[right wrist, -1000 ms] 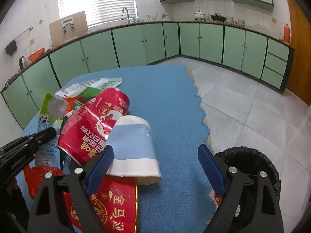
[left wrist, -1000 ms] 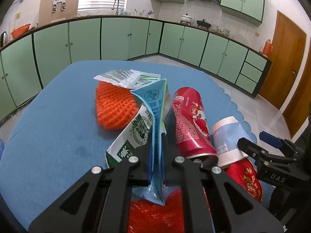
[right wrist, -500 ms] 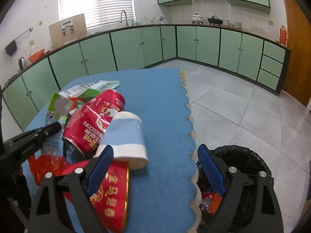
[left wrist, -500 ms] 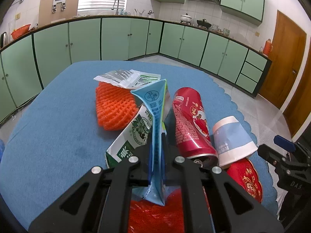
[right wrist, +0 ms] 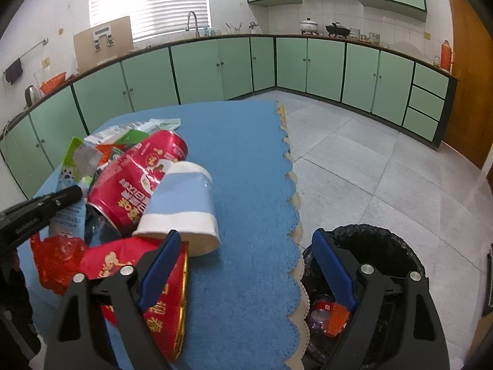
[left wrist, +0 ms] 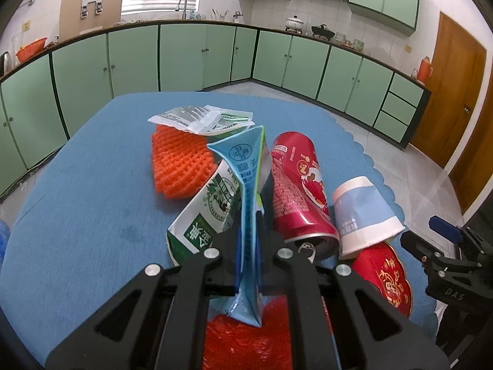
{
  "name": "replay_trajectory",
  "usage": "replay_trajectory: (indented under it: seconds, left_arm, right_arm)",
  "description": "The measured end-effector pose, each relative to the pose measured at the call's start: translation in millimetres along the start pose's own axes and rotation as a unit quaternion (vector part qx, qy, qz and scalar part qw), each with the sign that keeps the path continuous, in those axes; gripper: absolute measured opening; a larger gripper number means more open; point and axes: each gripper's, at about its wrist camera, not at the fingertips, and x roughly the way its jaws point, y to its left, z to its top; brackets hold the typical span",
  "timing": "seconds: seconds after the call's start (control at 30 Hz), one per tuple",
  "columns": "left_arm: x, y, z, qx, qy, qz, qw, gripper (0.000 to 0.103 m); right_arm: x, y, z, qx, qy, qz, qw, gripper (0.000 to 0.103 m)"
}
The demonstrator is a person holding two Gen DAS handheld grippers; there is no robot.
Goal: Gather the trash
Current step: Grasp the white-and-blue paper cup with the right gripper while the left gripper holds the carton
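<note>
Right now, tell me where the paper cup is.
The paper cup lies on its side on the blue cloth, against the red can, right of centre in the left wrist view.

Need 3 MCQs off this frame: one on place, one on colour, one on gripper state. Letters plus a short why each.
1. The bin stands:
A. on the table
B. on the floor by the table's scalloped edge
C. by the door

2. The foam net is:
A. orange
B. white
C. black

3. The left gripper is:
A. open
B. shut on nothing
C. shut on the milk carton

Answers:
1 B, the bin sits below the blue table cover, beside it.
2 A, its mesh is bright orange.
3 C, the carton's flattened edge is pinched between the fingers; the right gripper is open.
</note>
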Motion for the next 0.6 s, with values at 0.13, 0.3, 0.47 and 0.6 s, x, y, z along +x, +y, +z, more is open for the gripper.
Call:
replay_trajectory:
  seconds: [0.13, 0.3, 0.47, 0.6]
  left_arm:
    - [1, -2, -1, 0.001, 0.002, 0.001, 1.0, 0.006]
    - [2, -2, -1, 0.001, 0.003, 0.001, 1.0, 0.006]
    - [4, -1, 1, 0.0, 0.004, 0.001, 1.0, 0.006]
    - [4, -1, 1, 0.0, 0.004, 0.001, 1.0, 0.006]
  right_arm:
    - [2, -2, 0, 0.0, 0.001, -0.001, 1.0, 0.085]
    - [13, -2, 2, -0.003, 0.008, -0.004, 1.0, 0.082]
    - [23, 1, 7, -0.006, 0.015, 0.018, 1.0, 0.064]
    - [30, 2, 12, 0.001, 0.023, 0.056, 0.998, 0.044]
